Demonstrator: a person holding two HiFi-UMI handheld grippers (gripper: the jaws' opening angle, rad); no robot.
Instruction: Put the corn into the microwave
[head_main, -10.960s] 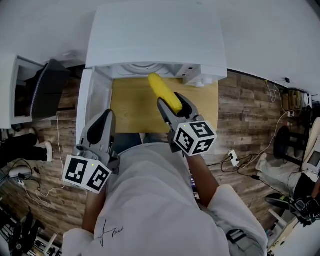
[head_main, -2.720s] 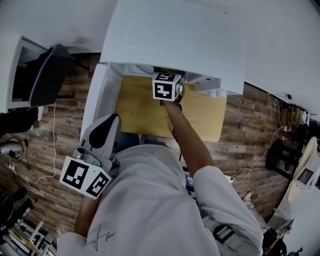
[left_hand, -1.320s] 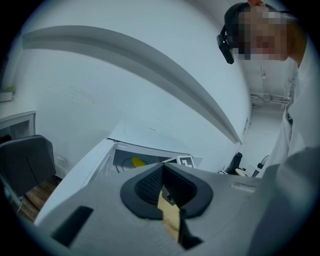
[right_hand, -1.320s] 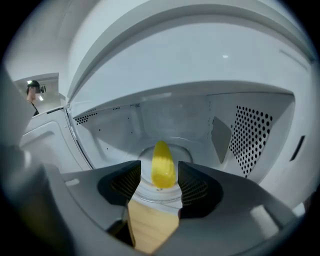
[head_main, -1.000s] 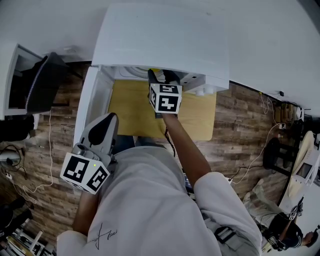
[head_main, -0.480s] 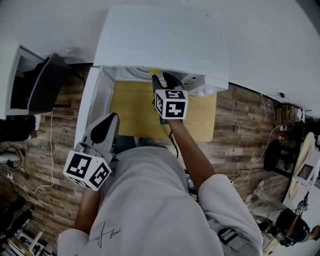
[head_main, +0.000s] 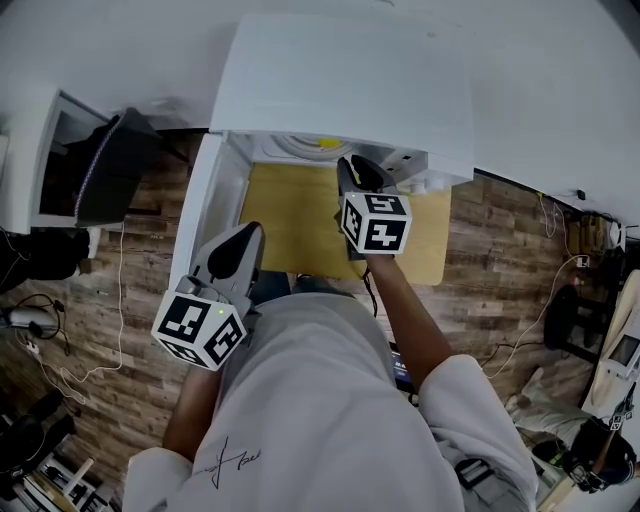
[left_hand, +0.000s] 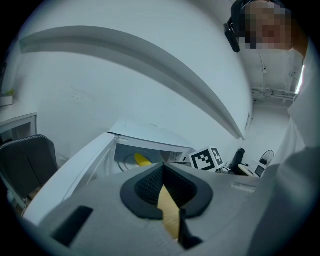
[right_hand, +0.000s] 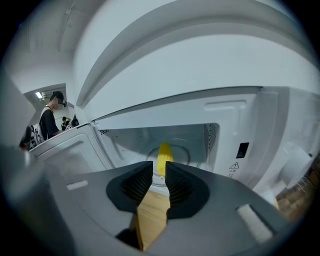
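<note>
Backed out, my right gripper (right_hand: 159, 172) has just been closing, empty; corn (right_hand: 163, 156) lies ahead inside microwave (right_hand: 200, 111). Left gripper (left_hand: 163, 171) closed. Next, I judge: shut door (right_hand: 62, 151).

I take this for a lab or office workroom, not a home kitchen: the microwave (head_main: 340, 90) sits alone on a small wooden table (head_main: 300, 215) over plank flooring (head_main: 140, 330) strewn with loose cables (head_main: 121, 290), beside an office chair (head_main: 105, 170).

Table: light wooden top (head_main: 300, 225), standing on the floor
On the table: white microwave (head_main: 350, 80) at the far edge, its door (head_main: 200, 215) open leftward; small white items (head_main: 425, 185) beside its right front corner
Floor: wood planks (head_main: 140, 320), thin cable (head_main: 121, 300) across them
</note>
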